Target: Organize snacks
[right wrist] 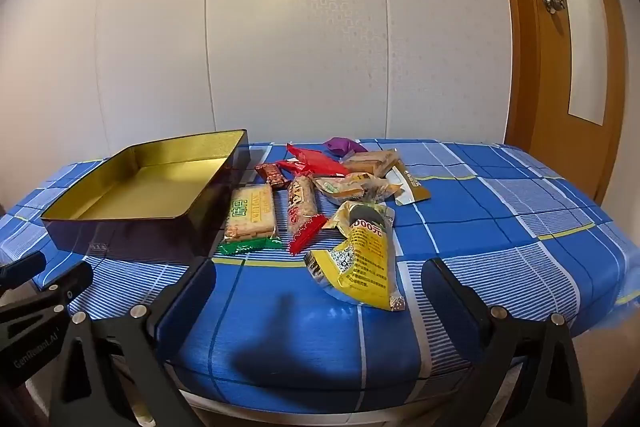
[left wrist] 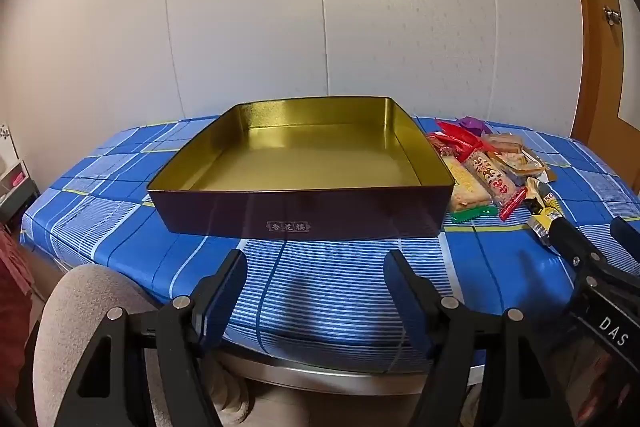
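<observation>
Left wrist view: we see our left gripper (left wrist: 316, 291), jaws spread.
Right gripper (right wrist: 320, 299): jaws spread, nothing between.
Bench (right wrist: 500, 227): blue checked cloth, tin (left wrist: 304, 215) mid-frame, snacks (right wrist: 320, 195) right of it.
Room: pale wall, wooden door (right wrist: 560, 47) upper right.

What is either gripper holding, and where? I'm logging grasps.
Nothing. The left gripper and right gripper both stand open above the tablecloth.

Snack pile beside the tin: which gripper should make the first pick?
Right. The right gripper is open and faces the yellow packet at the pile's near edge. The left gripper, also open, faces the empty tin, with the snacks off to its side.
</observation>
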Tool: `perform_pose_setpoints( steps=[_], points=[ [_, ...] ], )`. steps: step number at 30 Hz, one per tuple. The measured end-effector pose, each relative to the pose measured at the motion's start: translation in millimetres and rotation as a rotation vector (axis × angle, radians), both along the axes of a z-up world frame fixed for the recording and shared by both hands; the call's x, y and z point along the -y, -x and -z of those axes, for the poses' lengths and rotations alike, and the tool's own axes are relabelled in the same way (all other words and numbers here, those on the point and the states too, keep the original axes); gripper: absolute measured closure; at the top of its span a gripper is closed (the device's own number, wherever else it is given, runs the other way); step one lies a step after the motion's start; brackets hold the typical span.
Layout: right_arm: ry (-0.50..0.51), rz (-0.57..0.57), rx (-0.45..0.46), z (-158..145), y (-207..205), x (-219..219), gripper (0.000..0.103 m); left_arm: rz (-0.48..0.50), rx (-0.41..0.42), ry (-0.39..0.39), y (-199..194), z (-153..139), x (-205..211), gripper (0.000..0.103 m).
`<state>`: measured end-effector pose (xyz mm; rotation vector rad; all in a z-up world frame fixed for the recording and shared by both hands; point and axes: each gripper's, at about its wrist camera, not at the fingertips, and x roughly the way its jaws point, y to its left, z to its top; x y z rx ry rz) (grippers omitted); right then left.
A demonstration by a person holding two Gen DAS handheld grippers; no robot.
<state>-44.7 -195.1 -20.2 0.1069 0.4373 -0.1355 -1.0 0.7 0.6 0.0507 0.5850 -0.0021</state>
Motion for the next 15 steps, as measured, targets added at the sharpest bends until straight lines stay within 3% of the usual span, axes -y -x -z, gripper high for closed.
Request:
perform_pose_setpoints(
  steps=[15],
  points=[
    [0.018,-0.001,-0.002,-0.7,-1.9,-5.2,0.000,0.022,-0.001,-0.020,1.7,-2.3,5.2,0.031]
  ],
)
